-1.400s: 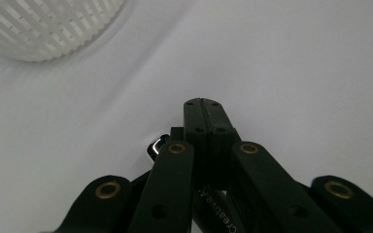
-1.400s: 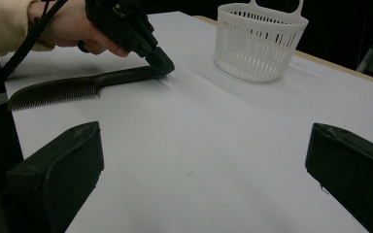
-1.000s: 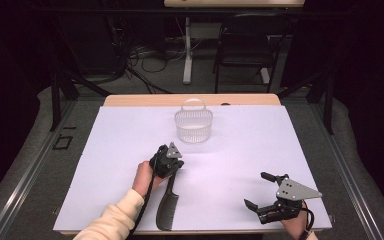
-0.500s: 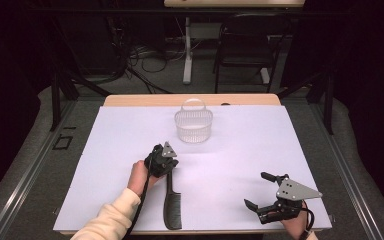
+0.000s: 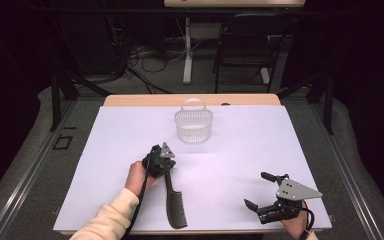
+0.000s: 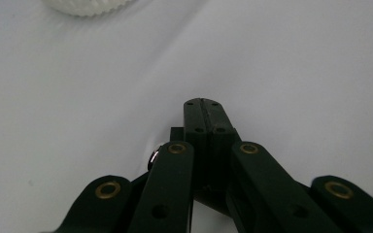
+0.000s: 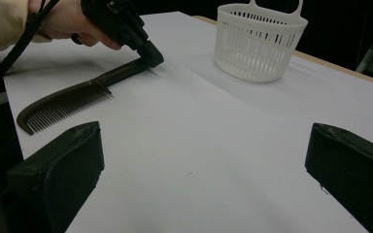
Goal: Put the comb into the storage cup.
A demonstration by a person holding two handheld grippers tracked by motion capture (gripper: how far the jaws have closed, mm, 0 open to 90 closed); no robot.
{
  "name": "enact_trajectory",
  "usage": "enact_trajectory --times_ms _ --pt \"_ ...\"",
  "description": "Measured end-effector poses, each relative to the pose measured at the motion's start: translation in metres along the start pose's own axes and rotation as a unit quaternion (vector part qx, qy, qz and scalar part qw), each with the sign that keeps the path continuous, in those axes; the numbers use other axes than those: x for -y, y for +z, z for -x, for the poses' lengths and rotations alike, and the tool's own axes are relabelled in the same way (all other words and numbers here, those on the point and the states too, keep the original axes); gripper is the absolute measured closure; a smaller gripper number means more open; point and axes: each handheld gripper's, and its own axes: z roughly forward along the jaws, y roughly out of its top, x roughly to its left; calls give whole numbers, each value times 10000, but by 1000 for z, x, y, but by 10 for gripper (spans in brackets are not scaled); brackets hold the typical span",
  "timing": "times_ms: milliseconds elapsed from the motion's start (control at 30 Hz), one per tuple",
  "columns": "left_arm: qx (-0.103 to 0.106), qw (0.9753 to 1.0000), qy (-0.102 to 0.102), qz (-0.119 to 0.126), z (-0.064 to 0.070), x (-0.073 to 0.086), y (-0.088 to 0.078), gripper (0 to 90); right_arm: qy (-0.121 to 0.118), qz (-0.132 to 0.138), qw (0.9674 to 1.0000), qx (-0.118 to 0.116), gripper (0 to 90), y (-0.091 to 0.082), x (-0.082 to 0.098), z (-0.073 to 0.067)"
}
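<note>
1. The left tongs (image 5: 166, 161) sit near the middle of the white-covered desk (image 5: 240, 150), a little farther up the desk than half a second ago, with their tips down at the handle end of the long black plastic comb (image 5: 174, 202).
2. In the left gripper view the two jaws are pressed flat together; in the right gripper view the closed tip of the left tongs (image 7: 151, 54) meets the comb's handle, though whether it truly pinches the handle cannot be told.
3. The comb (image 7: 73, 99) lies flat on the desk, teeth end toward the person; since a second ago it has swung from a slant to nearly straight along the desk's depth.
4. The right tongs (image 5: 260, 192) hover at the near right corner, jaws spread wide and holding nothing, unchanged from before.
5. The white slatted plastic basket with a loop handle (image 5: 193, 124) stands upright near the far edge, well apart from both, unmoved.
</note>
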Motion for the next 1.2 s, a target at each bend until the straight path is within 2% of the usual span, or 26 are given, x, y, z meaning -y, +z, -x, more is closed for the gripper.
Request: enact_trajectory --times_ms 1200 --pt "-70 9993 -149 -323 -2 20 -12 900 -2 7 10000 -1 3 0 0 0"
